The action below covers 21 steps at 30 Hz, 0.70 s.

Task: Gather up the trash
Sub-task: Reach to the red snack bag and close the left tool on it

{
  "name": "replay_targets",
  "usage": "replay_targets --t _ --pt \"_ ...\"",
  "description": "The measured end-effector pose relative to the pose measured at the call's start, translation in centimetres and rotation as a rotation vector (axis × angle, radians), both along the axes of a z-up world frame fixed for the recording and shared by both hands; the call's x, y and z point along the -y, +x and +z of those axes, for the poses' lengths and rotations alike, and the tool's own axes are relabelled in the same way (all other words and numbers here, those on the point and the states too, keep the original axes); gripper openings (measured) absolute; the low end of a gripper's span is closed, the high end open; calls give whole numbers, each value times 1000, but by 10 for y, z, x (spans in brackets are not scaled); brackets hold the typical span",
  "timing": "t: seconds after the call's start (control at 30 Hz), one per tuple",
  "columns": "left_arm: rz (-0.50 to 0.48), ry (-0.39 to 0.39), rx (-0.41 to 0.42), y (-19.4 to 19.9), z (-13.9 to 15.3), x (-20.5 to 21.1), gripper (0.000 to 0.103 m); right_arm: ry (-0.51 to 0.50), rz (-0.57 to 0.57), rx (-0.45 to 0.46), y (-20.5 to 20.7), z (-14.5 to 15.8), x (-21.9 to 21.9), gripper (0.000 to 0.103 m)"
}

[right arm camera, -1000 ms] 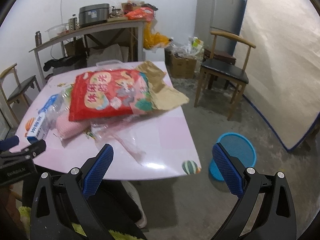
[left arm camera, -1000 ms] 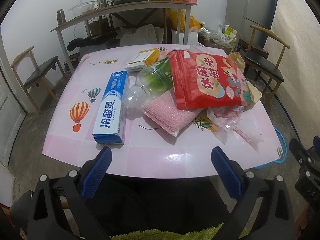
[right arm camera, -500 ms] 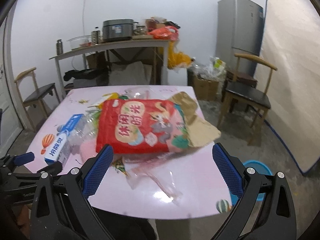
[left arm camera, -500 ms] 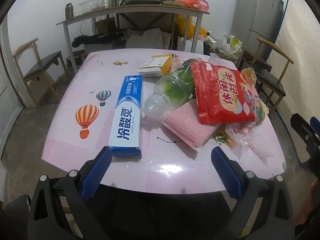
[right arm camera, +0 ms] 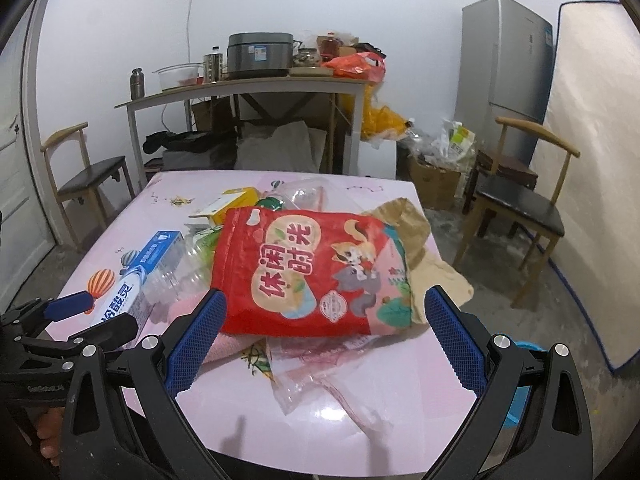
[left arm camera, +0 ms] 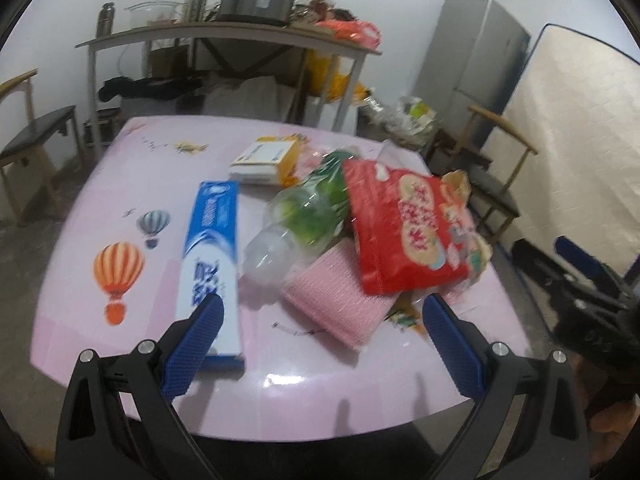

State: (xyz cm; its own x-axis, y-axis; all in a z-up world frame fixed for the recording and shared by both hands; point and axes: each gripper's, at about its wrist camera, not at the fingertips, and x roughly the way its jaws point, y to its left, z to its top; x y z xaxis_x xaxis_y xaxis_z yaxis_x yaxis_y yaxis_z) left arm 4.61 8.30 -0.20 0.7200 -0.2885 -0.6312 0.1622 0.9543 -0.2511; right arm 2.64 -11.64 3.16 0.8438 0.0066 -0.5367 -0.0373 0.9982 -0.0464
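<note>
Trash is piled on a pink table point(left arm camera: 100, 208). A blue toothpaste box point(left arm camera: 210, 264) lies at the left, with a clear plastic bottle point(left arm camera: 296, 220), a pink cloth point(left arm camera: 336, 304), a red snack bag point(left arm camera: 408, 232) and a yellow-and-white box point(left arm camera: 266, 158) beside it. My left gripper point(left arm camera: 320, 336) hovers open over the near edge, its left finger above the toothpaste box's end. My right gripper point(right arm camera: 324, 332) is open and empty just short of the red snack bag point(right arm camera: 308, 272). Clear plastic wrap point(right arm camera: 328, 388) and brown paper point(right arm camera: 424, 248) lie under the bag.
A wooden chair point(right arm camera: 520, 204) stands right of the table and a blue basin point(right arm camera: 520, 384) sits on the floor at the near right. A grey fridge point(right arm camera: 504, 60) and a mattress point(right arm camera: 592, 160) line the right wall. A cluttered side table point(right arm camera: 248, 84) stands behind.
Both grippers have moved in over the table's near edge. The right view has swung left from the floor onto the red bag. Nothing has been gripped.
</note>
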Motion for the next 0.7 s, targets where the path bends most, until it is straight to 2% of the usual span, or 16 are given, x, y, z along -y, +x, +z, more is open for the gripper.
replay_targets --t 0.2,0.7 --pt "-58 -10 36 7 2 6 97 -20 -2 -16 7 -2 -4 95" --pt "-88 -89 55 11 -2 1 97 -31 -19 -30 14 -5 -2 95"
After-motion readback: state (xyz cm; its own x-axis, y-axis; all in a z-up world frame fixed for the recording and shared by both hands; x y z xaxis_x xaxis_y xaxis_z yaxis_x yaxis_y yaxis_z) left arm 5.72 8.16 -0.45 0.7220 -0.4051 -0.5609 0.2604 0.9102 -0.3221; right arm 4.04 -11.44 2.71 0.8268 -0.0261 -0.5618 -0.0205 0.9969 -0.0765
